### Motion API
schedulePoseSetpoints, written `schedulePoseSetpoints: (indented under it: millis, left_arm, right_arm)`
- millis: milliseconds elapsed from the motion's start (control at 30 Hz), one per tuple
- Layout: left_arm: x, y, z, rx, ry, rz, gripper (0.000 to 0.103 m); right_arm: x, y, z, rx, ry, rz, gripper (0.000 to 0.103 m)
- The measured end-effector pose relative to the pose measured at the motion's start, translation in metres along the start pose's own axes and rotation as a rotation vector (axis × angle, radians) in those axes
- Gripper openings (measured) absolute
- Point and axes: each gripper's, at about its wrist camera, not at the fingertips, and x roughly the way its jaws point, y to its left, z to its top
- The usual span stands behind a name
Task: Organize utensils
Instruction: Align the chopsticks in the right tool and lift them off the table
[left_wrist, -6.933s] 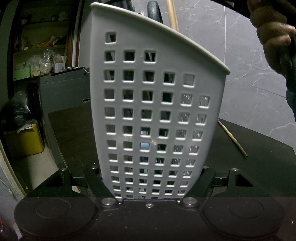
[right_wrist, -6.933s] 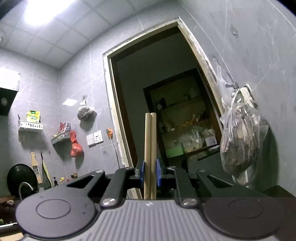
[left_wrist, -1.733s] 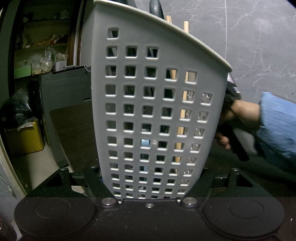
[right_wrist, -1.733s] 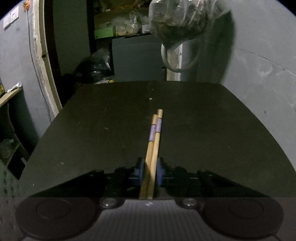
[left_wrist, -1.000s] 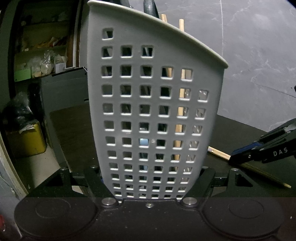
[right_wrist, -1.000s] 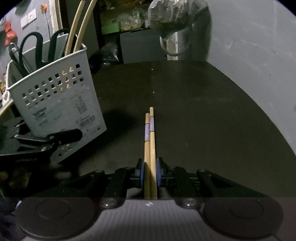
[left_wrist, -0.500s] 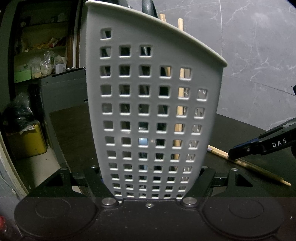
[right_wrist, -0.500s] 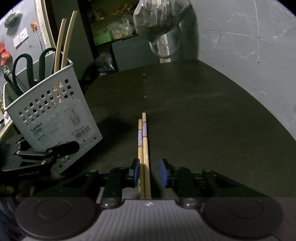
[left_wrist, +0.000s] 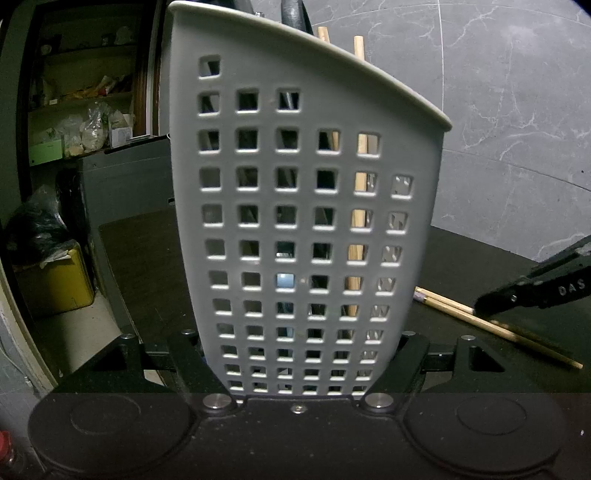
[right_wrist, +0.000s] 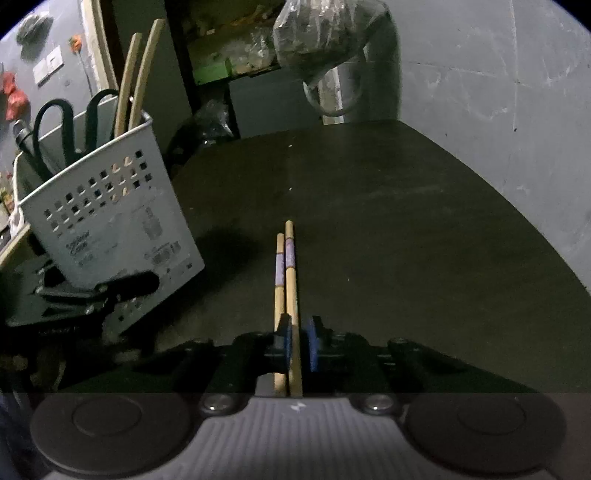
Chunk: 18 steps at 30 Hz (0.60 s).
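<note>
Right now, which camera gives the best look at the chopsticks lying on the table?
The right wrist view: the chopsticks run straight ahead between the right gripper, their purple bands plain. The left wrist view shows them only partly, behind the basket and crossed by the gripper.

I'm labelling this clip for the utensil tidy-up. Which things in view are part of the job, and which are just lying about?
Part of the job:
- chopsticks on the table, right gripper shut on them
- utensil basket, held by left gripper
- chopsticks already in the basket
- scissors

Lying about:
- hanging plastic bag
- yellow bin
</note>
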Motion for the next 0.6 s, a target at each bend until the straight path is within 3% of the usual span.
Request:
schedulePoseSetpoints:
  millis: [600]
  left_arm:
    - [0.0014, -0.0024, -0.0012, 0.006, -0.001, 0.002, 0.075]
  right_arm:
    - [-0.0071, 0.0033, -0.0073, -0.039, 0.005, 0.002, 0.005]
